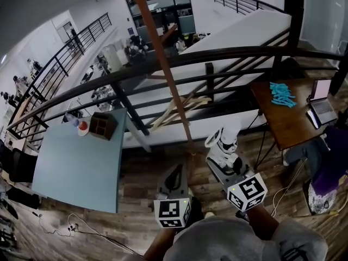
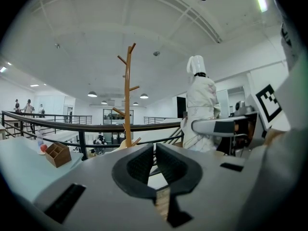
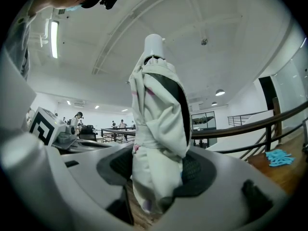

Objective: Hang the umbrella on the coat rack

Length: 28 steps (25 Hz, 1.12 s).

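Observation:
My right gripper [image 3: 156,163] is shut on a folded white umbrella [image 3: 159,124], which stands upright between its pads with its white cap on top. In the head view that gripper [image 1: 222,156] holds the umbrella [image 1: 224,140] in front of me, just right of the coat rack's foot. The brown wooden coat rack [image 1: 163,64] rises by the dark railing; in the left gripper view the rack [image 2: 127,105] shows its side pegs, with the umbrella [image 2: 199,109] to its right. My left gripper [image 2: 154,154] is shut with nothing in it, low and left of the right one [image 1: 175,179].
A curved dark railing [image 1: 190,58] runs just behind the rack, with a drop beyond it. A teal table [image 1: 81,173] at the left carries a wooden organiser box [image 1: 102,125]. At the right stands a wooden desk [image 1: 285,124] with blue items [image 1: 283,94] and a laptop [image 1: 322,105].

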### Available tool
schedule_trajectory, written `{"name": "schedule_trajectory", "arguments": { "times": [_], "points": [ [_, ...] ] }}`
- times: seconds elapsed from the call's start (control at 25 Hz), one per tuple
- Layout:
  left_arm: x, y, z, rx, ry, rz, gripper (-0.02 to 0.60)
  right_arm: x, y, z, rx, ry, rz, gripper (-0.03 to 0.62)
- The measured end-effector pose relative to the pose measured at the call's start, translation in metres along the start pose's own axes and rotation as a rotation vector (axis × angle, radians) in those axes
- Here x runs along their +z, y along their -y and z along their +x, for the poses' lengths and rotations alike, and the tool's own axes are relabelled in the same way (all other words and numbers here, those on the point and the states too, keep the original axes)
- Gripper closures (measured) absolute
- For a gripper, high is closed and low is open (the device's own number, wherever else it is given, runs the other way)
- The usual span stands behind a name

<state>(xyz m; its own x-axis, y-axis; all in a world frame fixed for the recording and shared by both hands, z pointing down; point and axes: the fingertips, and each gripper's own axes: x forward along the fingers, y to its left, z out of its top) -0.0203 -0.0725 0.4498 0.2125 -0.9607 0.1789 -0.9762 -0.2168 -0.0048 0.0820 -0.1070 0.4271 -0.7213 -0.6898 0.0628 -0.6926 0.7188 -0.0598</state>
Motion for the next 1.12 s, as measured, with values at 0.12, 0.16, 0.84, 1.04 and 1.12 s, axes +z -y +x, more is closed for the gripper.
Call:
{"name": "schedule_trajectory", "arguments": {
  "times": [0.12, 0.16, 0.84, 1.04, 1.12],
  "points": [
    [0.002, -0.006, 0.012, 0.0, -0.002, -0.003, 0.555, 0.001, 0.009, 0.011, -0.004, -0.001, 0.002, 0.356],
    [0.002, -0.008, 0.016, 0.0, -0.004, -0.003, 0.554, 0.002, 0.011, 0.015, -0.004, -0.001, 0.001, 0.356],
    [0.02, -0.057, 0.108, -0.008, -0.004, -0.034, 0.555, 0.015, 0.059, 0.103, 0.008, -0.029, -0.018, 0.356],
    [0.026, -0.077, 0.133, -0.011, -0.006, -0.033, 0.554, 0.019, 0.07, 0.133, 0.006, -0.035, -0.014, 0.356],
    [0.031, -0.084, 0.14, -0.012, -0.005, -0.031, 0.554, 0.022, 0.073, 0.143, 0.005, -0.034, -0.016, 0.356]
  ]
}}
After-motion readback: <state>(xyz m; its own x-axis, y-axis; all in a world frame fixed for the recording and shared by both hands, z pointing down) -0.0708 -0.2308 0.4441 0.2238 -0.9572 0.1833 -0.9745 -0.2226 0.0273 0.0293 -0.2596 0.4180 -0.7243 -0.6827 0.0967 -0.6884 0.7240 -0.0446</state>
